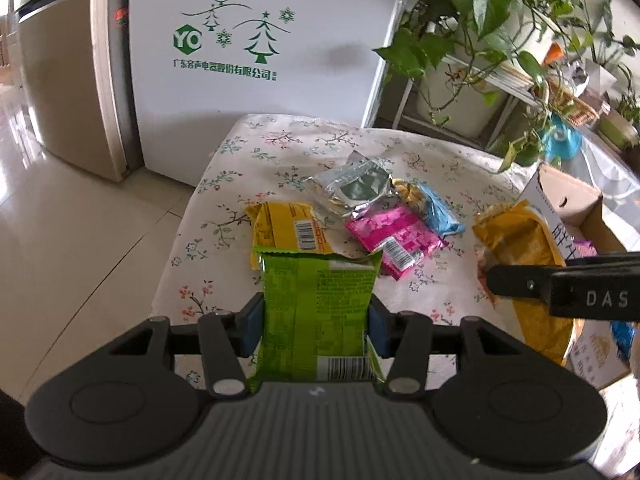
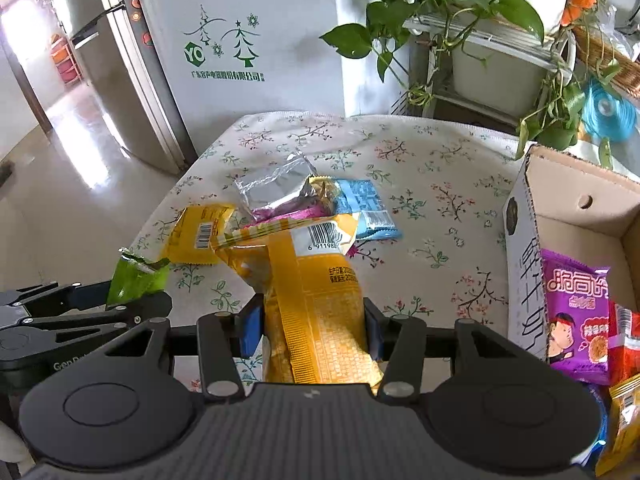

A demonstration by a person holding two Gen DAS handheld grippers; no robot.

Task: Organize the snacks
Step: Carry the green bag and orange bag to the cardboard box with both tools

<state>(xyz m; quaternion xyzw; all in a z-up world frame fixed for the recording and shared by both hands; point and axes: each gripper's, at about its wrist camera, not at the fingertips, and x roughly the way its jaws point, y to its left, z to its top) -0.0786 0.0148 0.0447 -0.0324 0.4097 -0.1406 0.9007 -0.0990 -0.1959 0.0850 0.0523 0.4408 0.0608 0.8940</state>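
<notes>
My left gripper [image 1: 316,326] is shut on a green snack packet [image 1: 318,316], held above the near edge of the floral table; the same green packet [image 2: 136,276] shows at the left of the right wrist view. My right gripper [image 2: 314,330] is shut on a large orange-yellow packet [image 2: 316,304], also seen as the orange packet [image 1: 520,256] at the right of the left wrist view. On the table lie a yellow packet [image 1: 286,230], a silver packet [image 1: 352,188], a pink packet [image 1: 394,240] and a blue packet [image 1: 438,210]. A cardboard box [image 2: 576,208] at the right holds a purple packet [image 2: 576,312] and others.
The table with its floral cloth [image 2: 420,160] stands in front of a white fridge [image 1: 256,40]. Potted plants on a rack [image 2: 480,40] hang over the far right corner. Shiny tiled floor [image 1: 80,220] lies to the left.
</notes>
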